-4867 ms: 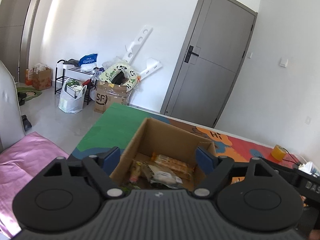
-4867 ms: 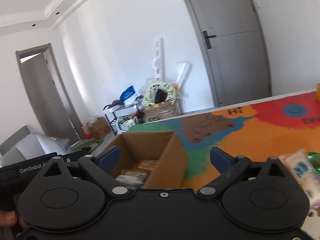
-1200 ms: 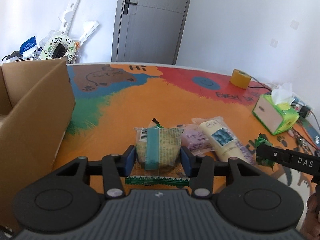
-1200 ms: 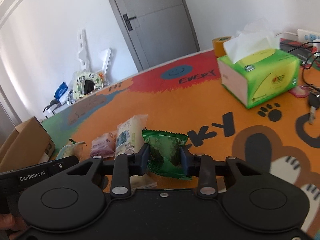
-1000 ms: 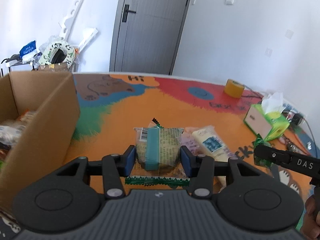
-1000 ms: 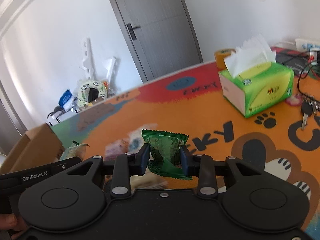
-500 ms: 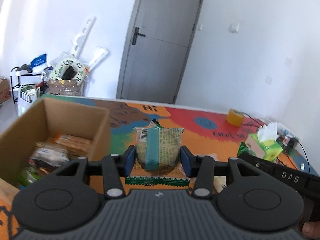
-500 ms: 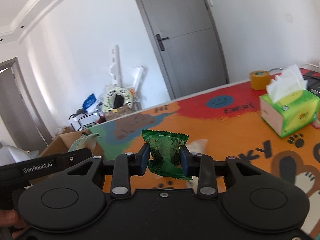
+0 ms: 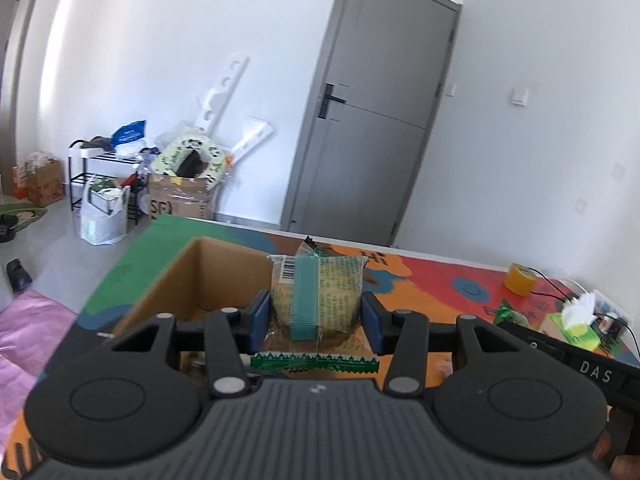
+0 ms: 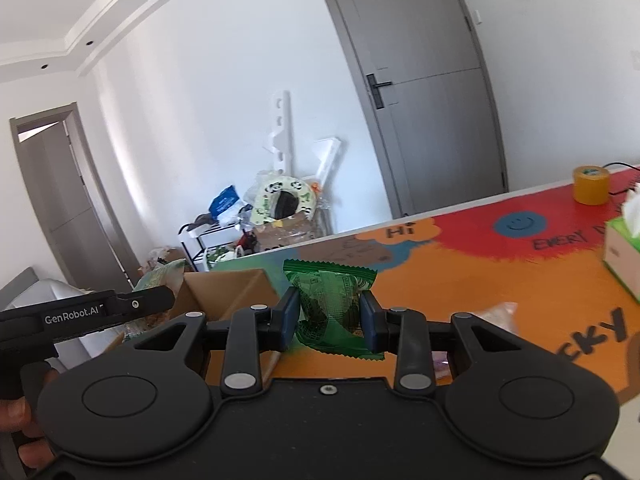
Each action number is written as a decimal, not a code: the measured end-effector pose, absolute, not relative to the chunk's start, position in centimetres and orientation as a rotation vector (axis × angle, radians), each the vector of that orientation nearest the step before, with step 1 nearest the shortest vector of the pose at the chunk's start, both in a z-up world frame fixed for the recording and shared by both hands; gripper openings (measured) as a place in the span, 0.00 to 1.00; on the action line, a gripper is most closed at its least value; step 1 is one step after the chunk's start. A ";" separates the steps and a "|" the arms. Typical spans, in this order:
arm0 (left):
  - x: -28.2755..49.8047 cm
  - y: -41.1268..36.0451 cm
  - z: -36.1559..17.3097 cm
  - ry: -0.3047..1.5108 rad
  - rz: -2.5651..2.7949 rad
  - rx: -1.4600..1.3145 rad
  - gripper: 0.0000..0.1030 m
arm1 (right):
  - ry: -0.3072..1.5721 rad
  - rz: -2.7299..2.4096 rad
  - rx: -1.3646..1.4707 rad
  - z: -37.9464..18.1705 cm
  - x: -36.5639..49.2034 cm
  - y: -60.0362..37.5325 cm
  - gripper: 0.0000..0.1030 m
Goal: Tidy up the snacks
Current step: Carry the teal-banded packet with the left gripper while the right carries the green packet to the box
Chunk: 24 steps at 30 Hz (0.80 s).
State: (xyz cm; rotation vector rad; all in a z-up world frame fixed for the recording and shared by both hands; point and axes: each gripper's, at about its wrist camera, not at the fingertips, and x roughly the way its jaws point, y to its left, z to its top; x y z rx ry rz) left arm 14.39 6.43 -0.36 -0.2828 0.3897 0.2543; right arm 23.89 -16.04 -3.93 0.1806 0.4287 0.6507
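My left gripper [image 9: 316,316] is shut on a clear snack pack with a teal stripe [image 9: 316,300] and holds it above the open cardboard box [image 9: 168,288], over its right part. My right gripper [image 10: 329,322] is shut on a green snack packet [image 10: 330,312] and holds it above the table, just right of the box [image 10: 232,292]. The left gripper with its pack also shows at the left of the right wrist view [image 10: 158,280]. The box's contents are mostly hidden behind the gripper body.
A colourful mat [image 10: 480,264] covers the table. A green tissue box [image 10: 622,260] and a yellow tape roll [image 10: 591,185] stand at the right. A loose snack [image 10: 496,314] lies on the mat. Floor clutter and a grey door [image 9: 372,140] lie behind.
Both grippers have swung left from the snack pile toward the box, each carrying its snack. The left one now hangs over the box opening.
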 end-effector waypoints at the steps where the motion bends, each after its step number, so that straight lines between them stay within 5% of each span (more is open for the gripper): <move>1: 14.2 6.9 -0.3 0.389 0.260 -0.286 0.45 | 0.428 0.657 0.177 -3.8 23.9 -15.6 0.32; 19: 11.8 11.6 -1.2 0.447 0.283 -0.362 0.46 | 0.422 0.780 0.108 -2.4 22.3 -8.3 0.32; 24: 11.3 12.6 -1.3 0.456 0.283 -0.372 0.64 | 0.422 0.800 0.092 -2.1 21.8 -6.9 0.32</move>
